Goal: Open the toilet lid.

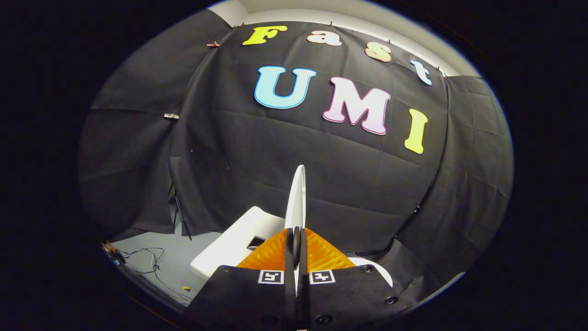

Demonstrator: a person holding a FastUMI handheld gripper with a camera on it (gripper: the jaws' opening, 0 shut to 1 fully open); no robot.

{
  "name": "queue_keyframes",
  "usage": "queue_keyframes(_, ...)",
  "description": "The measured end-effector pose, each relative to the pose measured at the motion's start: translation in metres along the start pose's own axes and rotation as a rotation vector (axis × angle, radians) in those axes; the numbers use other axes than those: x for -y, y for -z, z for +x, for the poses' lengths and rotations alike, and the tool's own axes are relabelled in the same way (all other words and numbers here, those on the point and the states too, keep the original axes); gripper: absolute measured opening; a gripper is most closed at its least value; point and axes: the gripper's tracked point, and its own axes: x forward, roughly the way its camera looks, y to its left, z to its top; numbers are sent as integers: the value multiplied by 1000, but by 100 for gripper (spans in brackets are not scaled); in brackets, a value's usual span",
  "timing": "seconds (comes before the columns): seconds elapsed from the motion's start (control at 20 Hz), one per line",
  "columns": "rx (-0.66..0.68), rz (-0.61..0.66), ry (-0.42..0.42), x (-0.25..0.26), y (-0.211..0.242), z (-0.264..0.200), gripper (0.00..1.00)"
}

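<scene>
We see the gripper (296, 239) with its jaws drawn close together, both fingers (321, 255) pressing on the thin edge of the white lid (296, 197). The lid stands upright and edge-on to us, rising from between the fingers toward the black cloth wall (239, 151) beyond. To the left of the lid, just beyond the fingers, lies the white tank (229, 246) of the toilet, with a dark opening on its top. To the right of the fingers a curved white piece of the toilet's rim (379, 271) peeks out.

We can read no brand on the toilet. The only marks near us are two small square black-and-white tags (271, 276) on the gripper body, which carry patterns, not words.

On the grey floor (147, 243) at the near left we see loose cables (147, 257) trailing about and a small yellow bit (186, 288). A thin stand leg (179, 216) leans by the cloth's lower left edge. Clips (171, 116) hold the cloth in place, and a pale wall (321, 11) shows above it. Nothing stands between the gripper and the lid.
</scene>
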Motion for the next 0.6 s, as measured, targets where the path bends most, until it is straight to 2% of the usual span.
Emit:
queue_keyframes(0.45, 2, -34, -16, -17, 0, 3, 6)
queue_keyframes(0.6, -2, -17, -45, -18, 0, -2, 13)
